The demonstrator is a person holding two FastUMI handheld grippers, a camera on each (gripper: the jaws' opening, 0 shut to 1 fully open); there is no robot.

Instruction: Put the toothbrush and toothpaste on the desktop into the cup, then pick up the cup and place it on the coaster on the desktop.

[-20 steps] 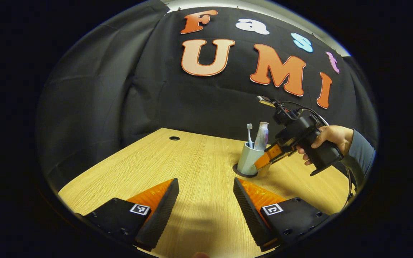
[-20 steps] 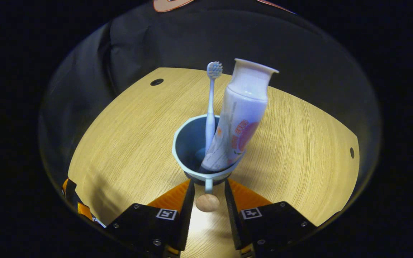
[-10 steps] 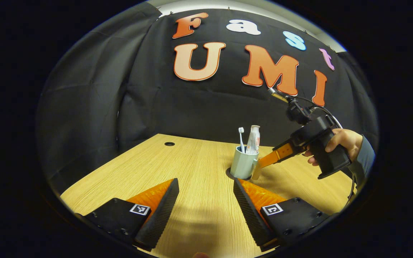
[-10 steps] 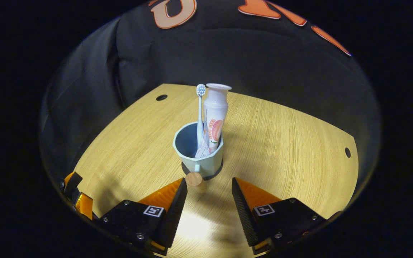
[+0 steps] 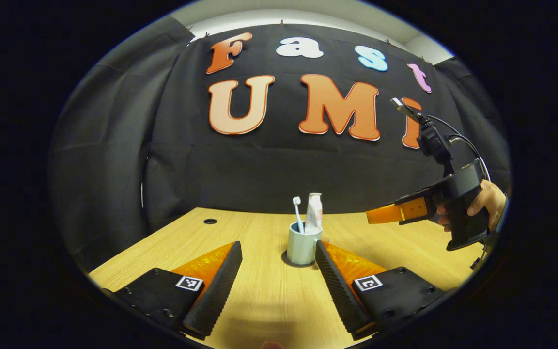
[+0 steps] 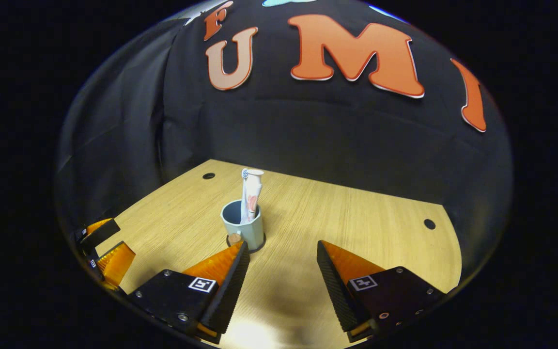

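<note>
Two grippers hang over a wooden desk, and neither has hold of anything. In the left gripper view, reading from the left, the left gripper sits low at 6 o'clock with its fingers spread wide and nothing between them. Between the fingertips, farther off near the middle of the desk, stands the pale blue cup, upright on the dark round coaster. The toothbrush rises from the cup with its bristle head up, and the toothpaste tube leans just beside it on the right. At 3 o'clock a hand grips the pistol-like handle of the right gripper, held level in the air above the desk, its fingers pointing toward the cup but well apart from it. A cable loops from the top of that tool.

In the right gripper view, the left gripper shows at 8 o'clock near the desk's edge. The right gripper at 6 o'clock stands wide open, empty, with bare desk between its fingers. The cup stands beyond the left fingertip, toward 11 o'clock from it, resting on the coaster with a round wooden knob on its handle facing the camera. The toothpaste stands up out of the cup; the toothbrush is hard to tell apart from it here.
</note>
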